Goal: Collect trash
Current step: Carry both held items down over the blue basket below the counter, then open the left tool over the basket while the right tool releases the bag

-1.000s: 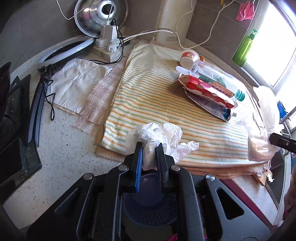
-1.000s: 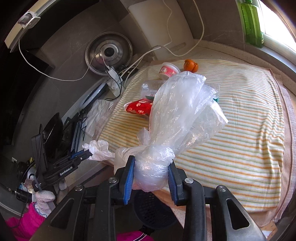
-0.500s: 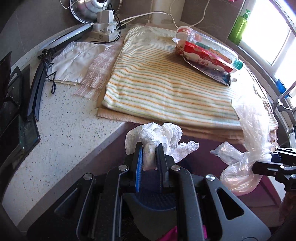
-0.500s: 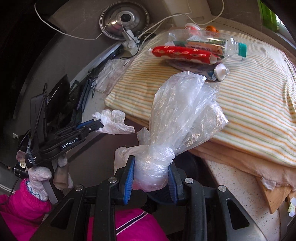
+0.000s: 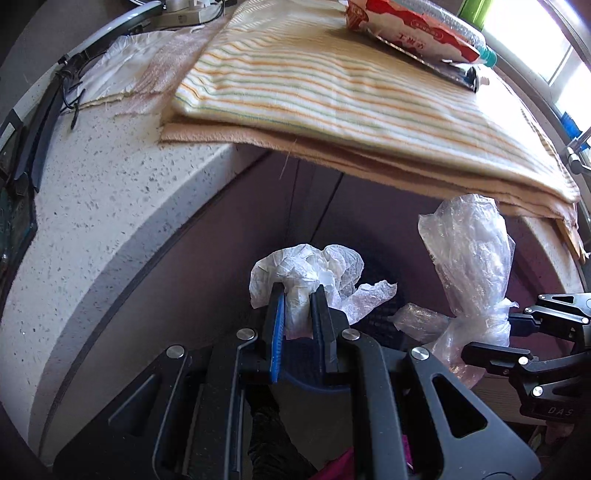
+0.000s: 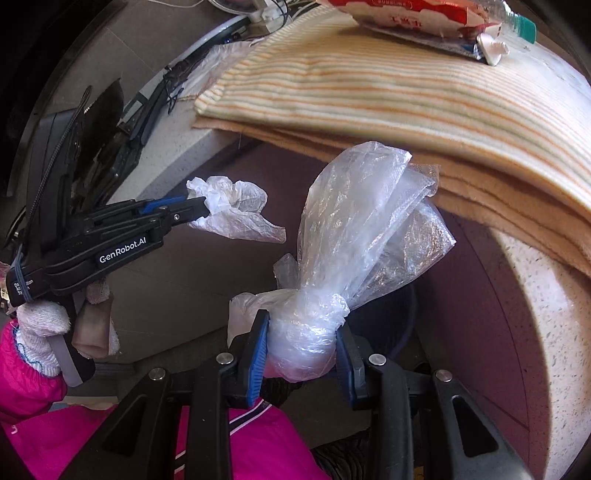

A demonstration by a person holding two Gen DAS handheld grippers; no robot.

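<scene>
Left wrist view: the left gripper (image 5: 298, 295) is clamped on a crumpled white wrapper (image 5: 310, 273), held in front of and below the edge of a speckled counter (image 5: 110, 206). To its right the right gripper (image 5: 491, 334) pinches the knotted neck of a clear plastic bag (image 5: 469, 258). Right wrist view: the right gripper (image 6: 301, 338) has its jaws partly apart, pressed on the bag's (image 6: 362, 229) bunched lower end, with the rest of the bag standing up past the fingers. A gloved hand (image 6: 40, 332) in a pink sleeve (image 6: 26, 384) carries the left gripper (image 6: 201, 210) with the wrapper (image 6: 232, 214). Both pieces hang above a dark bin (image 6: 402, 321) under the counter. A striped towel (image 6: 388, 92) covers the counter, with a red packet (image 6: 406, 14) at its far edge.
</scene>
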